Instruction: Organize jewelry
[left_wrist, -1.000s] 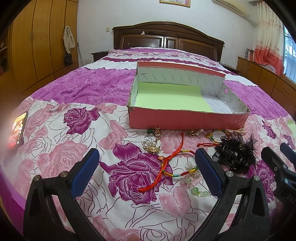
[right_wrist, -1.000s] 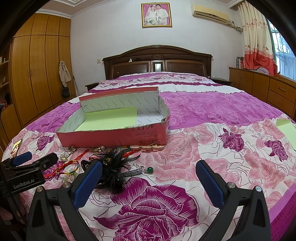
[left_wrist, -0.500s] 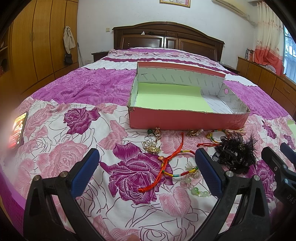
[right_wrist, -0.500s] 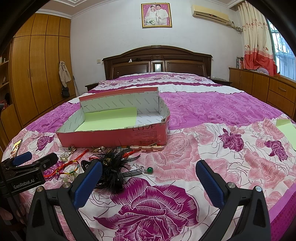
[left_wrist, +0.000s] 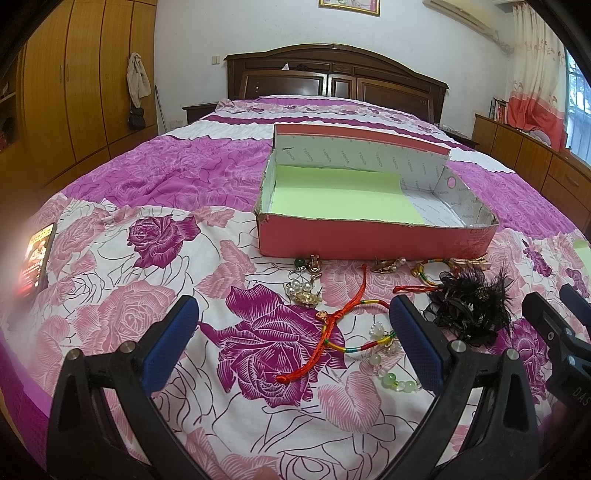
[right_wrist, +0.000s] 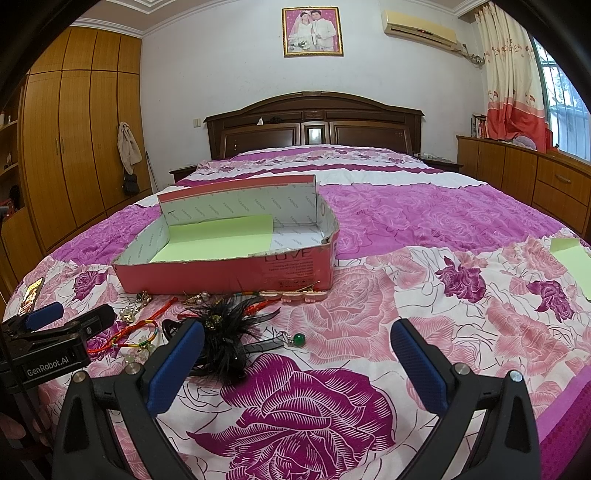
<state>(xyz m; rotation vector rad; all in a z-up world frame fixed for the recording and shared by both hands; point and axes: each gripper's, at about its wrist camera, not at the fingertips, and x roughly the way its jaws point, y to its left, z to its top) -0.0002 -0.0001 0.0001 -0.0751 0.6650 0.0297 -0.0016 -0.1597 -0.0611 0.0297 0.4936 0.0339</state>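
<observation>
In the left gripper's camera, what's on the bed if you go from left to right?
Phone → pearl earrings → red string bracelet → black feather hair clip → right gripper.

The bed (left_wrist: 155, 177) carried a rose-patterned cover in purple, pink and white. An open pink box (left_wrist: 369, 242) lay on it, lined with a green sheet (left_wrist: 340, 195). Just in front of the box lay a loose scatter of jewelry: a pearl cluster (left_wrist: 301, 286), a green bead earring (left_wrist: 300, 262), a red cord (left_wrist: 334, 325), a striped bracelet (left_wrist: 364, 345), pale green beads (left_wrist: 395, 382), a black feather hairpiece (left_wrist: 469, 306) and a pink hair clip (right_wrist: 299, 295). A second green bead (right_wrist: 298, 338) lay apart, to the right of the hairpiece. A phone (left_wrist: 37, 258) rested near the left edge; a green paper (right_wrist: 574, 264) near the right edge.
</observation>
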